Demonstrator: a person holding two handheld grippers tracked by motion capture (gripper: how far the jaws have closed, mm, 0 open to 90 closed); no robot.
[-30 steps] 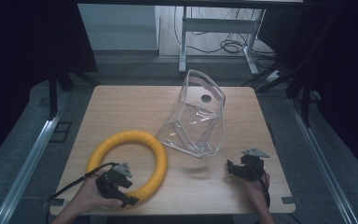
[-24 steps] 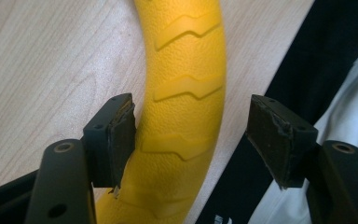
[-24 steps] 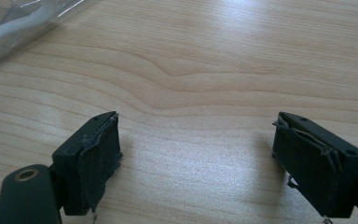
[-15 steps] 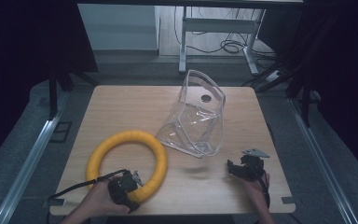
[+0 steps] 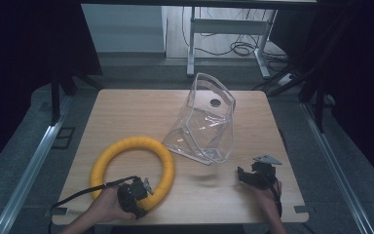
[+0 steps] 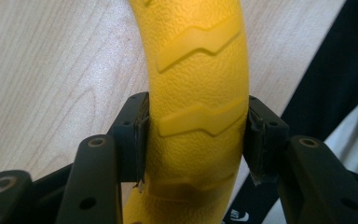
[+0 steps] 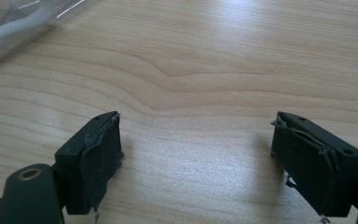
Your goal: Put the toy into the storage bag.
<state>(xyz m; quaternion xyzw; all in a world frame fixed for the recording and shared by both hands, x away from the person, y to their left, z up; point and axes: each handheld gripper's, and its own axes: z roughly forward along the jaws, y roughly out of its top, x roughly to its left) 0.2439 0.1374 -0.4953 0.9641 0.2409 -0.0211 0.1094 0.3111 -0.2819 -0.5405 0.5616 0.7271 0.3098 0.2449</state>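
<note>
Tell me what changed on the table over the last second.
The left gripper slid right along the near edge and now has its jaws clamped around the yellow ring at its near side. The ring, the clear bag and the open right gripper stayed where they were.

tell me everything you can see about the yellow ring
The yellow ring is a thick hoop that looks like rubber or foam, with a pebbled surface and raised zigzag chevrons along it. It lies flat on the near-left part of the wooden table, its hollow centre showing bare wood. The left tongs are closed on its near section, one pad on each side. Its far right edge lies close to the clear plastic bag; whether they touch is unclear.
</note>
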